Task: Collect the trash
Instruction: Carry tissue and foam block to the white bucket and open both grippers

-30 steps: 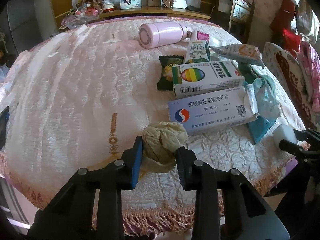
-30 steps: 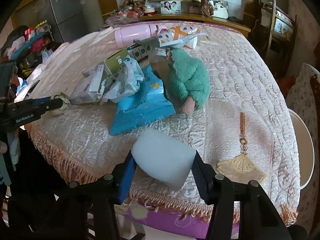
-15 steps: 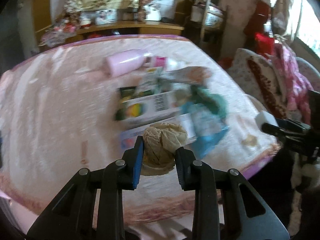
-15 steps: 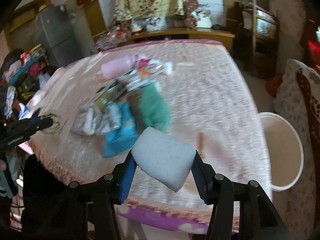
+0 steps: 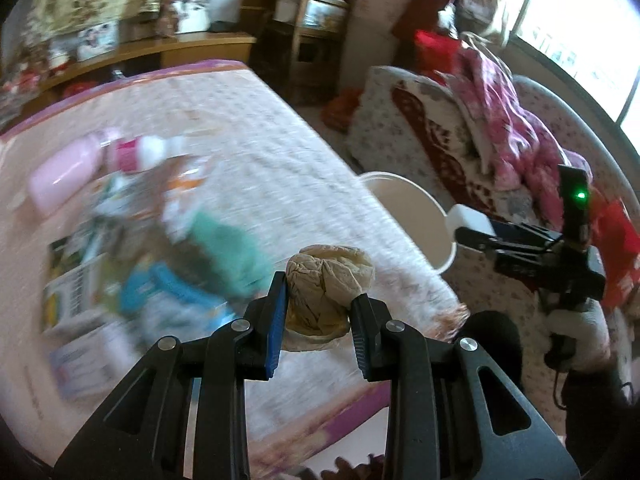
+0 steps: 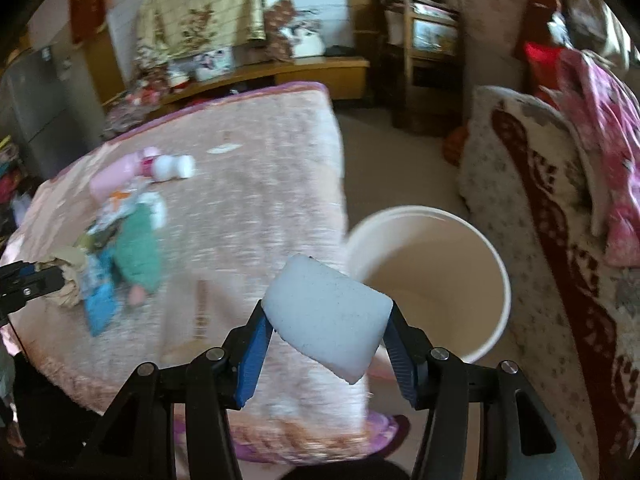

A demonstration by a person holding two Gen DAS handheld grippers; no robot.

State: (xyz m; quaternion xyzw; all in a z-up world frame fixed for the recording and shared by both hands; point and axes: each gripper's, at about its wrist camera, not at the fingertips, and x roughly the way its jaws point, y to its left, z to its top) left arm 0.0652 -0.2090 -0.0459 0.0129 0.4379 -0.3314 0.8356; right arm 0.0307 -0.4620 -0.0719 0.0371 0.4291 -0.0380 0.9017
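A: Status on the left gripper (image 5: 318, 312)?

B: Clamped on a crumpled beige paper wad (image 5: 326, 288). Both pads press into it, and the wad bulges out past the fingertips. It sits over the near right corner of the bed (image 5: 260, 160).

A: Right gripper (image 6: 326, 330)?

B: Gripping a white foam block (image 6: 326, 314), tilted, with one corner hanging below the pads. The left pad is on its side; the right pad's contact is hidden behind the block.

A: Where's the bin?

B: The cream bucket (image 6: 496, 276) is on the floor just ahead and to the right of the right gripper, mouth up. The block overlaps its near left rim in that view. From the left wrist, the bucket is ahead and right, beyond the bed edge, and the right gripper shows up at far right with the block at its tip.

A: What's still on the bed?

B: Ahead and left of both grippers there's a green plush (image 6: 138, 250), a blue packet (image 6: 98, 300), a pink bottle (image 5: 60, 178) and some boxes. It's all motion-blurred, so I can't read any detail.
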